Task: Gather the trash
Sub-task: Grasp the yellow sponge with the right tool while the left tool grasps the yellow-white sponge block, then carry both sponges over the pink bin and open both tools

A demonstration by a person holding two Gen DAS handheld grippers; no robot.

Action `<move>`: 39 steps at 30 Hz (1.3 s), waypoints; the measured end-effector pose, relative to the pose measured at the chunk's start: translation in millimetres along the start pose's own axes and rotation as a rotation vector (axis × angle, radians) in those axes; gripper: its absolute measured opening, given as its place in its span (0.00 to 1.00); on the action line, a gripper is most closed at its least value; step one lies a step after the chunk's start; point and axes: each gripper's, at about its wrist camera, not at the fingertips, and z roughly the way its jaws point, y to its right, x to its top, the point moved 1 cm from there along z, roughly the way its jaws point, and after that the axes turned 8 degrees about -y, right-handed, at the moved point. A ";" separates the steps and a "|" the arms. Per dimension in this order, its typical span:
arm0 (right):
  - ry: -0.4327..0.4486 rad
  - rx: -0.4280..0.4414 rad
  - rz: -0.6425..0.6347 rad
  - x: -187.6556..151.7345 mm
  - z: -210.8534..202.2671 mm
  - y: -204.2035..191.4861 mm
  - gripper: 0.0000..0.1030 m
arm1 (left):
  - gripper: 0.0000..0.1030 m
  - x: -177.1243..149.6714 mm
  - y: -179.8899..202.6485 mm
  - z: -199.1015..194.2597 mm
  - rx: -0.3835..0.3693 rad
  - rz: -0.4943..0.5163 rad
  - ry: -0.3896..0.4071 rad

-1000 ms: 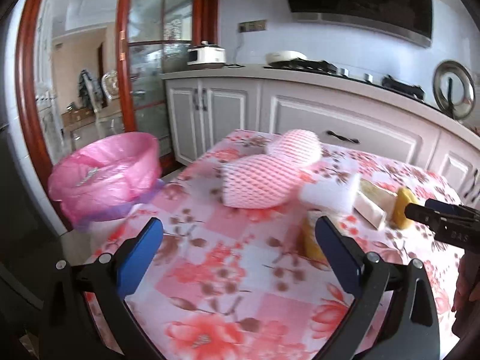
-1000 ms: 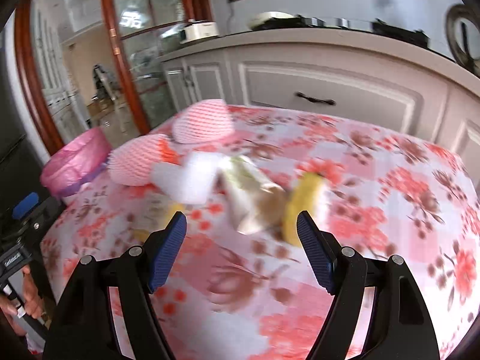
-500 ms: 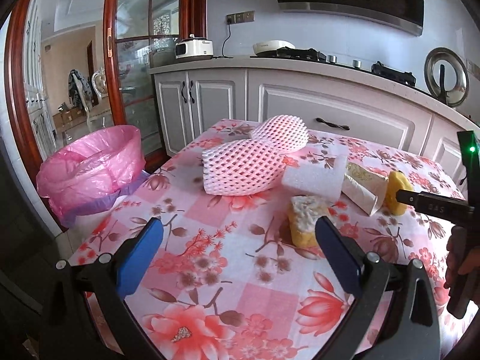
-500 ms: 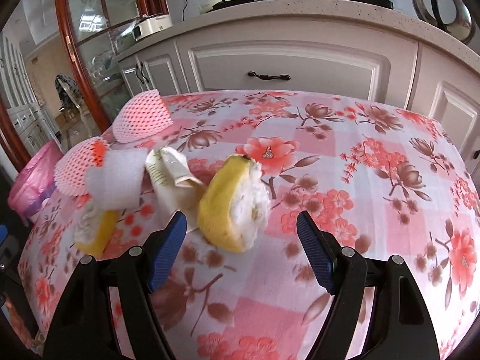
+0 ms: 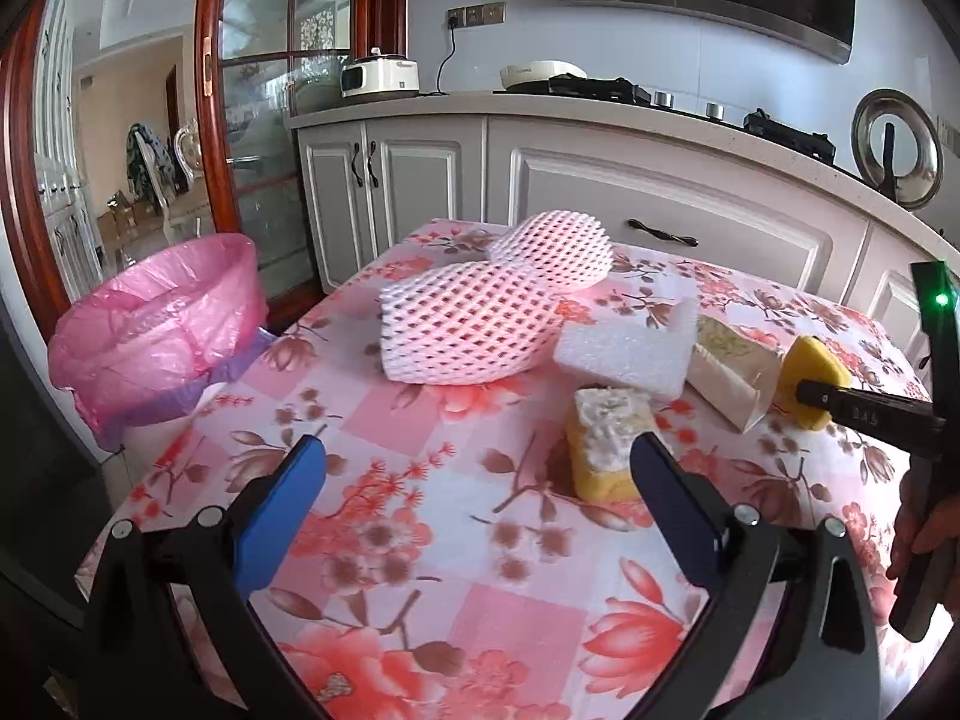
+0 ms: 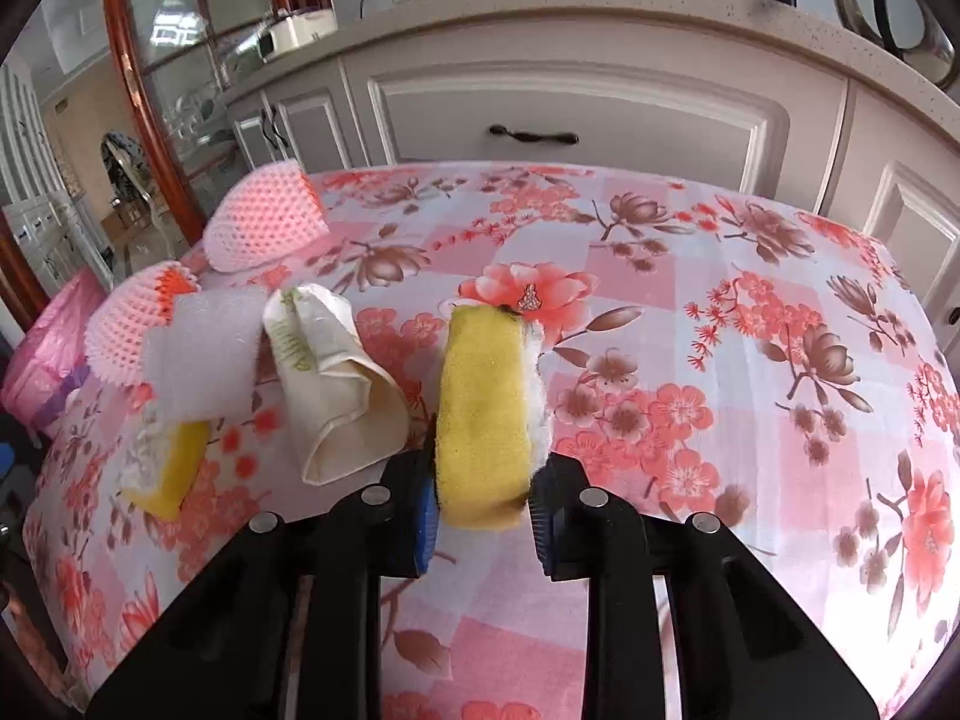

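A floral tablecloth (image 5: 420, 552) fills the lower frame. Across the top runs a counter (image 5: 600, 111) over grey cabinets (image 5: 660, 198), carrying a white appliance (image 5: 379, 77), a stove (image 5: 600, 87) and, upper right, a round lid (image 5: 897, 147). A glass door (image 5: 270, 120) stands upper left.

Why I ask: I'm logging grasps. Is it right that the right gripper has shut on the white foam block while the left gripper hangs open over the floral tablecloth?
Not quite. The right gripper has shut on the yellow sponge, not the white foam block, which lies untouched beside the paper wrapper; the right wrist view shows it. The left gripper does hang open over the floral tablecloth.
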 end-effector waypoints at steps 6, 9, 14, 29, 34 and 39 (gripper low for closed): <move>0.045 0.020 -0.012 -14.5 -29.0 2.2 0.24 | 0.95 1.3 14.4 14.0 -0.007 0.008 -0.038; 0.063 0.030 -0.005 -20.6 -42.9 4.0 0.24 | 0.95 4.3 24.1 26.2 -0.009 0.006 -0.070; 0.086 0.036 -0.009 -28.8 -61.8 6.5 0.24 | 0.95 12.5 39.5 46.1 -0.015 0.000 -0.102; 0.107 0.048 0.044 -44.6 -80.5 29.0 0.24 | 0.84 20.1 80.3 83.9 0.036 0.081 -0.174; 0.110 0.051 0.045 -45.4 -82.1 28.0 0.24 | 0.66 17.4 87.7 91.9 0.043 0.128 -0.204; 0.104 0.057 0.032 -46.4 -80.7 22.6 0.24 | 0.45 12.6 86.2 87.3 -0.010 0.137 -0.218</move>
